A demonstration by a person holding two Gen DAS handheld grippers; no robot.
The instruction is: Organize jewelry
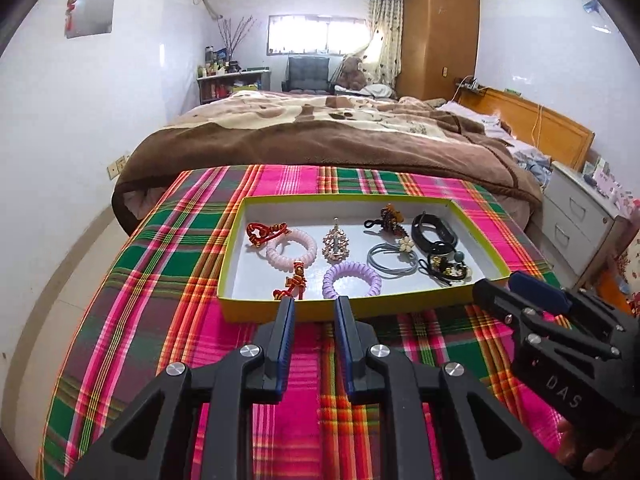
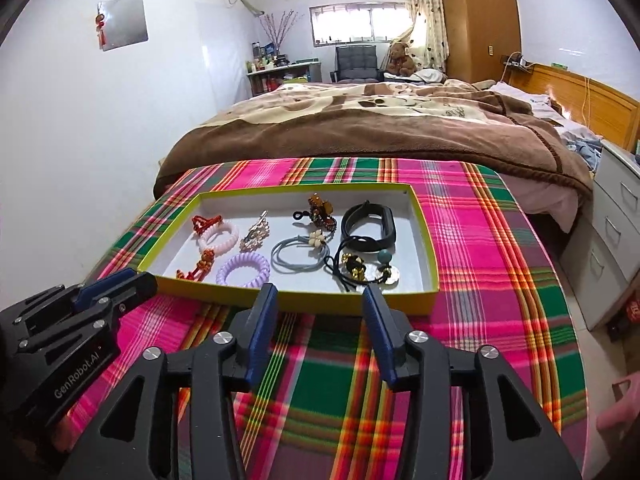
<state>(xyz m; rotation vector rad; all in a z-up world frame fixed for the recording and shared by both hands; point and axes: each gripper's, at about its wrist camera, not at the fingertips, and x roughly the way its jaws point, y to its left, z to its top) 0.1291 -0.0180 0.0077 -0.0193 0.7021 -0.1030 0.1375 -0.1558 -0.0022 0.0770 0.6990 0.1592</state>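
Observation:
A shallow yellow-rimmed tray (image 1: 348, 199) (image 2: 304, 189) lies on the plaid cloth and holds jewelry. On its white floor are a pink spiral hair tie (image 1: 291, 249), a purple spiral hair tie (image 1: 352, 280) (image 2: 243, 274), red knot ornaments (image 1: 267, 233), a rhinestone clip (image 1: 335, 245), grey hair ties (image 2: 298, 258), a black band (image 2: 370, 222) and black ties with gold charms (image 2: 362, 270). My left gripper (image 1: 314, 304) hangs open just before the tray's near wall, nothing between its fingers. My right gripper (image 2: 320, 292) stands open wider at the same wall, also holding nothing.
The plaid cloth (image 1: 160, 280) covers a table that butts against a bed with a brown blanket (image 1: 320, 136). White drawers (image 2: 616, 232) stand to the right. Each gripper shows in the other's view: the right gripper (image 1: 508, 284), the left gripper (image 2: 116, 284).

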